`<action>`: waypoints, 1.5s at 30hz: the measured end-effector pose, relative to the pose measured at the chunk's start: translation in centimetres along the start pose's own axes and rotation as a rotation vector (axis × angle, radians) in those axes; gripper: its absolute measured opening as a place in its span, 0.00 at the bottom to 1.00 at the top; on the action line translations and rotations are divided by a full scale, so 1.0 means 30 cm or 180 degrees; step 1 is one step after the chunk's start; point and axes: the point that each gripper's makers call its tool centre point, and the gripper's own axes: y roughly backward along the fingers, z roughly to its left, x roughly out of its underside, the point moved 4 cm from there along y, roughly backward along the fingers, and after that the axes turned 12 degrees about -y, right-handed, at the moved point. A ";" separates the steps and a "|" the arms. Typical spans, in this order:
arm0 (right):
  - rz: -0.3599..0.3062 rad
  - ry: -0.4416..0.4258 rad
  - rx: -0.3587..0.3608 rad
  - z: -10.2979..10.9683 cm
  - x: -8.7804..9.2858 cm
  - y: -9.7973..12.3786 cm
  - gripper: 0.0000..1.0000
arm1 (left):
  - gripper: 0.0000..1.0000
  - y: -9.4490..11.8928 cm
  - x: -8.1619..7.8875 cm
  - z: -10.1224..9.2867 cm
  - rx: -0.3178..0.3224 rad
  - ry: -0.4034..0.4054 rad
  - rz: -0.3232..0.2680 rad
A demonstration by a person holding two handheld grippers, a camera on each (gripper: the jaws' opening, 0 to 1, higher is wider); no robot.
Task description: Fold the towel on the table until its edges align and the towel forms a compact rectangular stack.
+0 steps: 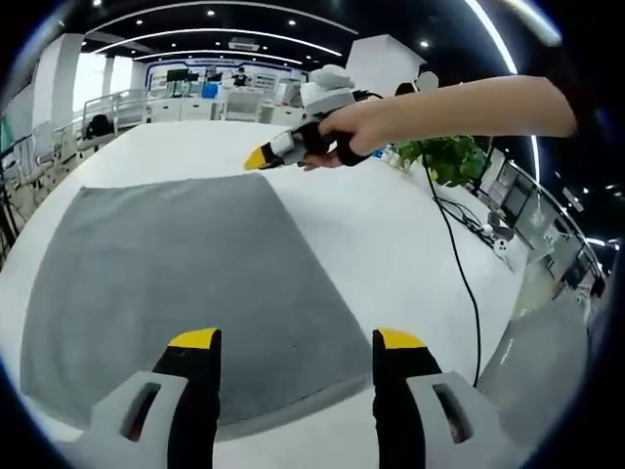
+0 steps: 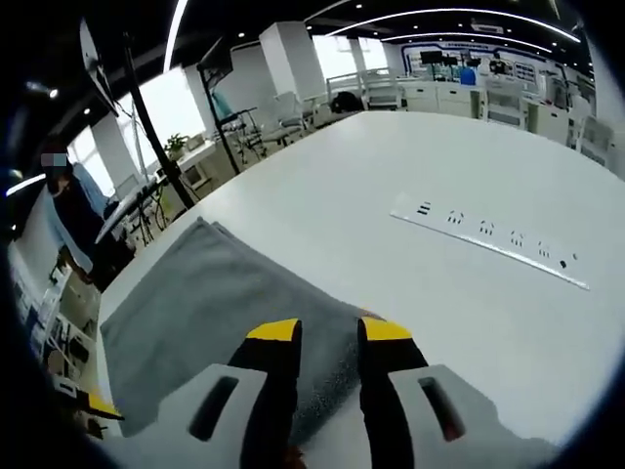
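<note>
Plainly, the grey towel [image 1: 186, 283] lies spread flat on the white bench [image 1: 391, 244], filling the left and centre of the left gripper view, with its near edge running just above the yellow-tipped fingers [image 1: 195, 339] at the bottom of the frame. The left gripper [image 1: 298, 339] has its fingers wide apart and holds nothing; it hovers over the towel's near edge, which I take as lining up for a pinch there.

Toward the upper centre of that same view, a person's hand [image 1: 366, 132] carries the right gripper [image 1: 256, 157] above the towel's far corner, its yellow tip pointing left. That placement looks deliberate: one tool at each end of the same side would let the cloth be lifted evenly for a fold.

From the right gripper view, the towel [image 2: 205, 303] runs from the left of the frame down toward the bottom centre, and the right gripper's fingers [image 2: 276, 330] stand slightly apart with a narrow gap, directly over the towel's corner. I cannot tell whether they touch the cloth, but nothing seems caught between them. A white power strip [image 2: 488, 239] lies on the bench at the right of that frame, well apart from the towel. A black cable [image 1: 459, 264] trails across the bench at the right of the left gripper view.

The folding seems not yet begun; the towel shows a single layer.
</note>
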 end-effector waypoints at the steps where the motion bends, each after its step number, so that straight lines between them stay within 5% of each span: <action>1: 0.0005 -0.0002 0.0007 -0.003 0.003 -0.002 0.22 | 0.64 -0.003 0.001 -0.004 0.0010 -0.0003 0.0005; 17: 0.0067 0.0113 0.0144 -0.045 0.016 -0.022 0.21 | 0.48 -0.050 0.026 -0.121 0.0277 -0.0062 0.0133; 27: 0.0108 0.0151 0.0150 -0.064 0.039 -0.040 0.18 | 0.29 -0.083 0.028 -0.162 0.0373 -0.0058 0.0246; 45: 0.0149 0.0565 0.0414 -0.074 0.046 -0.040 0.21 | 0.22 -0.086 0.052 -0.180 0.0248 -0.0273 0.0526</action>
